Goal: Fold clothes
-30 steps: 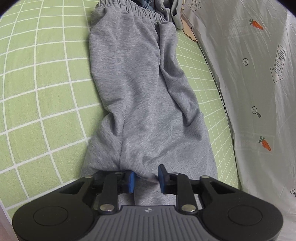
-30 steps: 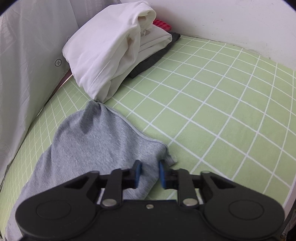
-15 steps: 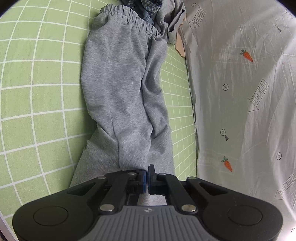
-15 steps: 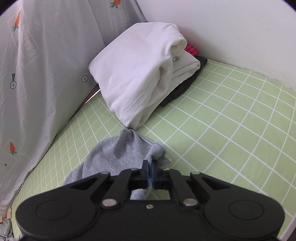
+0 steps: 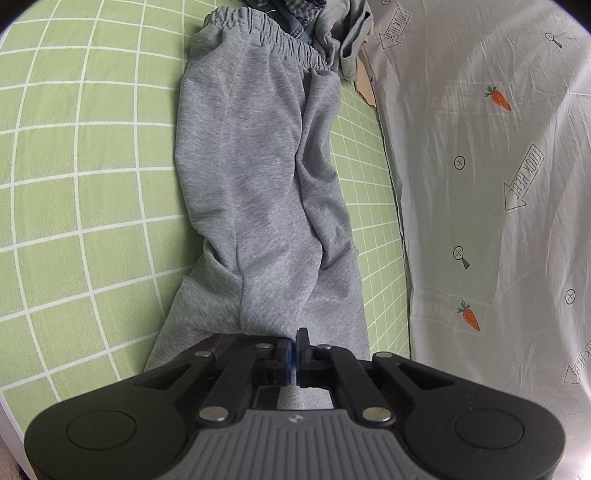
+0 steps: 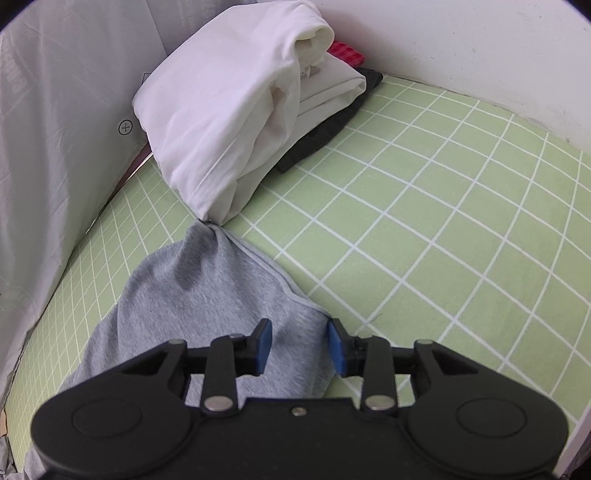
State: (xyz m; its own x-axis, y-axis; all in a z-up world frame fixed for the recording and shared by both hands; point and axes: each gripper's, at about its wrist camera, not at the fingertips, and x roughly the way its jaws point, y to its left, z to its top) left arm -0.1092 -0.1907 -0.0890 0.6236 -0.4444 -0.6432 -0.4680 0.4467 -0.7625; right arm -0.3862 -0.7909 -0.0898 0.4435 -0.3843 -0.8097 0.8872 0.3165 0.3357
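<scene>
While the soft grey sweatpants (image 5: 258, 177) lie stretched out long on the green bed sheet with white squares (image 5: 81, 206), the left gripper (image 5: 294, 355) is clenched tight on a fold of their grey cloth. Its two blue pads (image 5: 284, 356) press together with the cloth pinched between them. The stretchy waistband (image 5: 266, 29) is at the far end, next to a heap of other clothes (image 5: 325, 22) with a checked one in it. A white cloth with little orange carrots (image 5: 498, 184) hangs along the right side of the bed.

From the right wrist view, the right gripper (image 6: 300, 347) is released, with its blue pads (image 6: 263, 345) standing apart. One leg end of the grey sweatpants (image 6: 207, 291) lies flat on the green sheet (image 6: 443, 229), under and between the pads. I cannot tell if the pads touch it. The far tip of that leg touches a pile of folded white clothes (image 6: 236, 110). A dark folded thing (image 6: 332, 129) and a bit of red checked cloth (image 6: 345, 51) sit under and behind the white pile, by the white wall (image 6: 480, 48).
</scene>
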